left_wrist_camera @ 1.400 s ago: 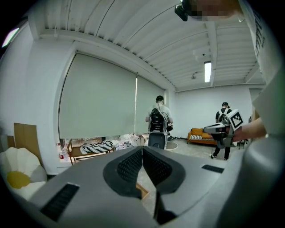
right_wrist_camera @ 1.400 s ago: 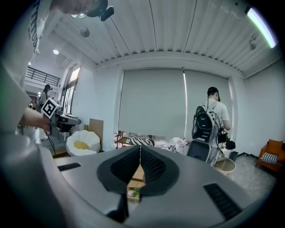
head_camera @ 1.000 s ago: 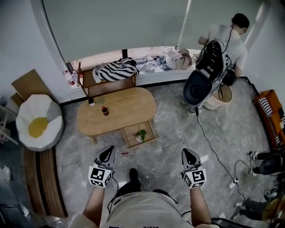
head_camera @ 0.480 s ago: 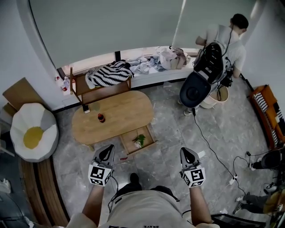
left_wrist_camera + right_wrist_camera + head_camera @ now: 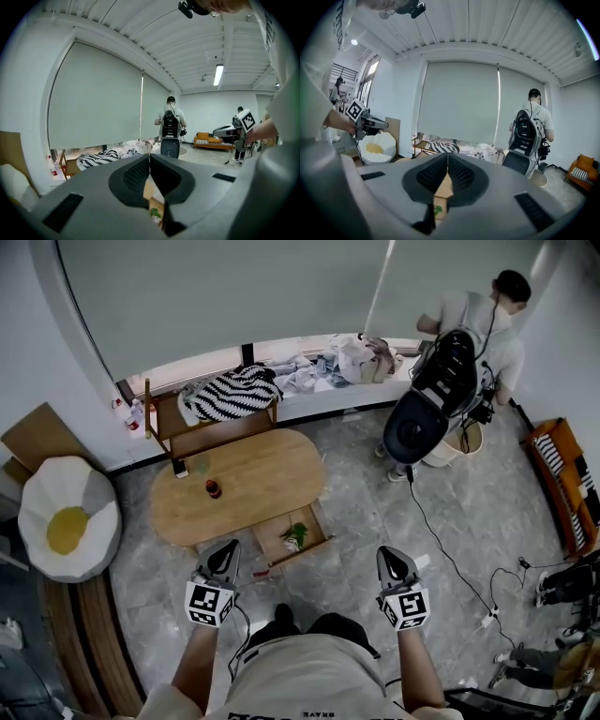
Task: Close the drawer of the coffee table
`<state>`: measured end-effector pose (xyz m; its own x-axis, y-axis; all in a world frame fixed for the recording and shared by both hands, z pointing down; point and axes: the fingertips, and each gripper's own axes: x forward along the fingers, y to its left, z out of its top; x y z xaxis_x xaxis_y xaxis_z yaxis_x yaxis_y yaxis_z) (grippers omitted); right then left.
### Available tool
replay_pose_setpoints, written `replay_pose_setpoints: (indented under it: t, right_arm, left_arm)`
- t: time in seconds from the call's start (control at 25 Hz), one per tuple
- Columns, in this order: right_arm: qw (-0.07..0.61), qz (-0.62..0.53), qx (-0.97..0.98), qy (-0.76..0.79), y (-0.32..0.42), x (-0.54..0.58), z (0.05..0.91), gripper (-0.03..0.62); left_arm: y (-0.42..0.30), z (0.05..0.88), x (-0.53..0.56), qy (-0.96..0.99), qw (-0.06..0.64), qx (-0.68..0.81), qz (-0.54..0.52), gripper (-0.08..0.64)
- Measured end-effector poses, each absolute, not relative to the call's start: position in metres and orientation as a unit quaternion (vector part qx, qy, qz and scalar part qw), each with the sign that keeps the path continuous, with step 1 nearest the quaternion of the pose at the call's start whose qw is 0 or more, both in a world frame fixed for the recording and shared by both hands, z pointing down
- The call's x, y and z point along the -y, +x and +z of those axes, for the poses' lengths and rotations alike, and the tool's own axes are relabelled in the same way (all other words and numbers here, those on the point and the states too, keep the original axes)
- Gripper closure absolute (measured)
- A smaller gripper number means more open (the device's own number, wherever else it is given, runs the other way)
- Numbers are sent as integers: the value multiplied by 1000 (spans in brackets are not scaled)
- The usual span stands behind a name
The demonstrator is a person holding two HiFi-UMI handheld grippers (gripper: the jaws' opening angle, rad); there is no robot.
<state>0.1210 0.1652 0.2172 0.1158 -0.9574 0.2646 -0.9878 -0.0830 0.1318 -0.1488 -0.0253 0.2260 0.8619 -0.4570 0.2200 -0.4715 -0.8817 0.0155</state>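
Observation:
An oval wooden coffee table (image 5: pixel 244 479) stands ahead of me. Its drawer (image 5: pixel 292 537) is pulled out at the near right side, with a small green plant (image 5: pixel 296 533) inside. My left gripper (image 5: pixel 224 561) is shut and empty, just short of the drawer's front left corner. My right gripper (image 5: pixel 392 564) is shut and empty, over the floor to the drawer's right. In the left gripper view the shut gripper (image 5: pixel 149 159) hides most of the table, and the plant (image 5: pixel 154 213) shows below the tips. In the right gripper view the gripper (image 5: pixel 447 159) is shut, with the drawer (image 5: pixel 437 205) beneath.
A dark bottle (image 5: pixel 213 488) and a phone (image 5: pixel 179 468) sit on the table. A wooden chair (image 5: pixel 211 418) with striped cloth stands behind it, an egg-shaped cushion (image 5: pixel 67 527) to the left. A person with a backpack (image 5: pixel 469 334) stands far right beside an office chair (image 5: pixel 417 423). Cables (image 5: pixel 450 554) cross the floor.
I have stepped nearer: the table and drawer have drifted down and left in the head view toward my grippers. Both grippers stay shut.

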Motion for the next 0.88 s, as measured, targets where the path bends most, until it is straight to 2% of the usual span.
replay_pose_setpoints:
  t: [0.52, 0.88]
  right_arm:
    - [144, 59, 700, 697, 156, -132, 232, 572]
    - [155, 50, 746, 646, 208, -100, 241, 572]
  left_arm:
    - [-127, 232, 28, 952, 35, 280, 116, 538]
    - [-89, 229, 24, 930, 31, 352, 95, 538]
